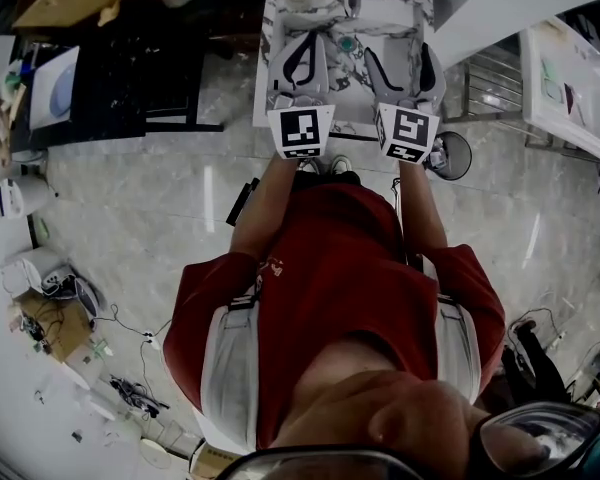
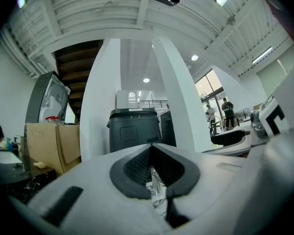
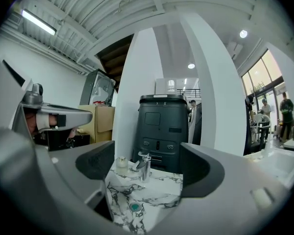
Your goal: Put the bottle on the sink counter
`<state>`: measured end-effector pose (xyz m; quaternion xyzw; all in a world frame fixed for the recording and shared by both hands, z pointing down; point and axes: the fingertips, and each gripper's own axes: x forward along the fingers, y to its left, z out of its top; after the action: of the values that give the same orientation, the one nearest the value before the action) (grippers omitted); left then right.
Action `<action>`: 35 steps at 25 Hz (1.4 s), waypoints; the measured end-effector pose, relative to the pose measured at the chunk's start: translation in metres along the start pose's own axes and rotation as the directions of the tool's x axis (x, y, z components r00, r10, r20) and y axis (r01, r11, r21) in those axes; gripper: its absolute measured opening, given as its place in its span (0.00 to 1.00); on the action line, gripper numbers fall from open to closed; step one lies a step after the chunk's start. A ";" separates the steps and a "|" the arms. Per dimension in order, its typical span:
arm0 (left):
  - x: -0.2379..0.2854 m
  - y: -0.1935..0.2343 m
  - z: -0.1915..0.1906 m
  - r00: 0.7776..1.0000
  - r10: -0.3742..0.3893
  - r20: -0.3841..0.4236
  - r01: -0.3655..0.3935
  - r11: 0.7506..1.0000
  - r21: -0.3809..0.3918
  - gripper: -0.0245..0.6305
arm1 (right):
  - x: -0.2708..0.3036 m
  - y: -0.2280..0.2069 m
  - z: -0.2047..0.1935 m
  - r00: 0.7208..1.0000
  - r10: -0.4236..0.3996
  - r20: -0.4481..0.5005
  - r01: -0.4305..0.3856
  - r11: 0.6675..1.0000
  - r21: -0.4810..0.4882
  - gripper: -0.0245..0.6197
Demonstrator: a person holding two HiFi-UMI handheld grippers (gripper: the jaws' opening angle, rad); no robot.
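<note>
The bottle [image 3: 121, 164] stands on the marble sink counter [image 3: 162, 181], at its back left corner, just beside the tap [image 3: 143, 166]. Behind the sink is a dark cabinet [image 3: 161, 126] between white columns, and the floor [image 1: 160, 218] is pale stone. The right gripper [image 3: 146, 170] hangs above the basin, jaws spread wide and empty. The left gripper [image 2: 154, 169] is beside it, jaws pressed together on nothing.
</note>
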<state>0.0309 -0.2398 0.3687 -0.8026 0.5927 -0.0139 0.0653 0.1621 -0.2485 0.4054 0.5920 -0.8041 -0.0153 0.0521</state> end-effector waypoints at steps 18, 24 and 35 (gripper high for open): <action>-0.007 0.029 0.005 0.998 -0.058 0.015 0.058 0.998 -0.005 0.04 | 0.006 0.042 0.026 1.000 -0.022 0.023 0.022 1.000 -0.016 0.65; -0.006 0.039 0.011 0.998 -0.061 0.027 0.061 0.998 -0.005 0.04 | 0.010 0.050 0.035 0.999 -0.021 0.030 0.022 0.999 -0.028 0.59; -0.004 0.044 0.016 0.998 -0.055 0.041 0.056 0.998 -0.005 0.04 | 0.014 0.057 0.043 0.999 0.011 0.045 -0.009 0.999 -0.035 0.48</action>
<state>-0.0100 -0.2474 0.3483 -0.8191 0.5688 0.0026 0.0747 0.0998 -0.2467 0.3688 0.5866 -0.8076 -0.0423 0.0441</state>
